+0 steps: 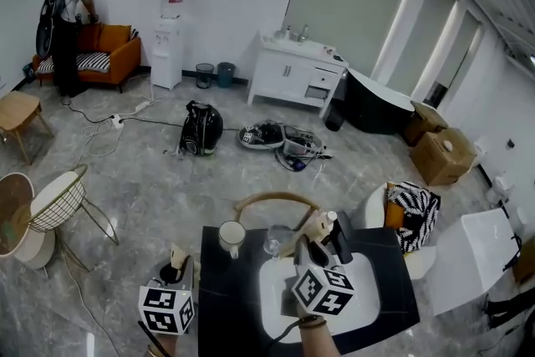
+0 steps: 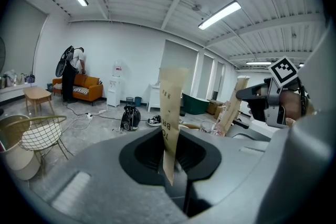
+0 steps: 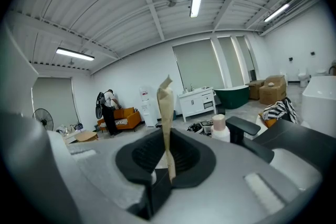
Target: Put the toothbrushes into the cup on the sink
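Left toothbrush (image 2: 171, 107): flat, tan paper sleeve with dark print on its face, part of it reading "TO" and "BR". It stands upright, with most of its length sticking up above the jaws.
Left gripper (image 2: 172, 168): jaws nearly together and clamped on the sleeve's lower end. In the head view it sits low at the left (image 1: 174, 267), off the edge of the black tabletop (image 1: 219, 297).
Right toothbrush (image 3: 167, 123): the same tan paper sleeve, but narrower edge-on and creased, with a crumpled, bent tip. It also stands upright.
Right gripper (image 3: 166, 168): jaws close together, pinching the sleeve near its bottom. In the head view it is over the white sink (image 1: 269, 284).
Cup (image 1: 231, 237): white mug, upright on the tabletop at the sink's far left corner, just beside a clear glass (image 1: 276, 241). Both toothbrushes are apart from it.
Bottle (image 3: 220, 128): white with a pale cap, standing beyond the right gripper.
Background: a person (image 1: 70, 21) stands by an orange sofa (image 1: 109, 50) at the far wall.
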Tool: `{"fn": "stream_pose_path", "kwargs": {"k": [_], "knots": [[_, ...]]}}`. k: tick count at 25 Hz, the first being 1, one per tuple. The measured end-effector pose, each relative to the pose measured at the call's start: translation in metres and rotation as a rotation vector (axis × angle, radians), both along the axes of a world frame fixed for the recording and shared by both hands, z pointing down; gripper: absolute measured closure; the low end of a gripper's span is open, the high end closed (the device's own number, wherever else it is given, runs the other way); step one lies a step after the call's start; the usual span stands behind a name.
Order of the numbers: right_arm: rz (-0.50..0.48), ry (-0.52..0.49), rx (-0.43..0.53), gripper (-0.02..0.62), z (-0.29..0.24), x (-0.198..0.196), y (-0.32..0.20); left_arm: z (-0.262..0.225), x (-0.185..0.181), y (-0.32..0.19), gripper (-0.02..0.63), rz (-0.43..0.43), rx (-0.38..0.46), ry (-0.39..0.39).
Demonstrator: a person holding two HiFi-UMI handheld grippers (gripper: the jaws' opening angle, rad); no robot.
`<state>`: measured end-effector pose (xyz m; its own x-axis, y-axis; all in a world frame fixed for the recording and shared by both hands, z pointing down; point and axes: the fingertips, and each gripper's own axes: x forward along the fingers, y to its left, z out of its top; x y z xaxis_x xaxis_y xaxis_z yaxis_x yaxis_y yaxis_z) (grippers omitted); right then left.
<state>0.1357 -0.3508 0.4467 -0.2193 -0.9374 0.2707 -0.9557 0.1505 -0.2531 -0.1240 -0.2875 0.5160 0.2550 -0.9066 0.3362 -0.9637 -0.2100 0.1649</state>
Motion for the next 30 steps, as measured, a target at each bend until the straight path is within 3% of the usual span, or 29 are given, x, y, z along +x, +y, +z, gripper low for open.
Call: {"fn": "stream_pose_path", "kwargs": {"k": [13, 30], "knots": [[-0.009, 0.009, 0.023, 0.568, -0.006, 0.002, -0.029, 0.002, -0.007, -0.004, 0.566, -0.037, -0.011, 0.001], [-0.054, 0.02, 0.019, 0.568, 0.025, 0.0, -0.058, 0.004, -0.012, -0.003, 0.566, -0.08, -0.021, -0.012]]}}
